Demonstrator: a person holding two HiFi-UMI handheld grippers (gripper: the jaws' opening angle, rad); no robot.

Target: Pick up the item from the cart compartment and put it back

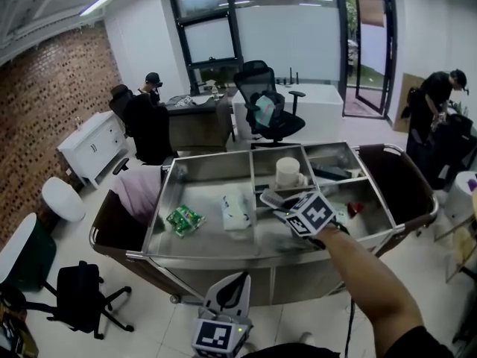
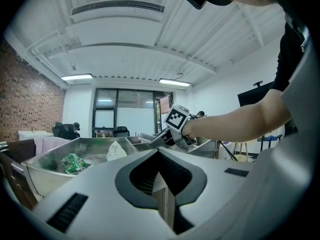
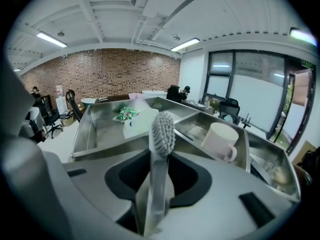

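Observation:
My right gripper (image 1: pixel 287 209) hovers over the middle of the steel cart tray (image 1: pixel 223 248). It is shut on a grey utensil (image 3: pixel 162 131) with a ribbed head, which sticks up out between the jaws (image 3: pixel 156 176). The same utensil (image 1: pixel 270 198) points left over the divider in the head view. Beyond it, a white mug (image 3: pixel 220 141) stands in a rear compartment. My left gripper (image 1: pixel 232 283) hangs low in front of the cart, outside the tray, shut with nothing in it (image 2: pixel 161 181). From there I see the right gripper (image 2: pixel 167 136) above the tray.
A green packet (image 1: pixel 184 219) and a white packet (image 1: pixel 237 209) lie in the big left compartment. A black item (image 1: pixel 332 173) and a small red item (image 1: pixel 355 209) sit in the right compartments. Office chairs, desks and people stand around the cart.

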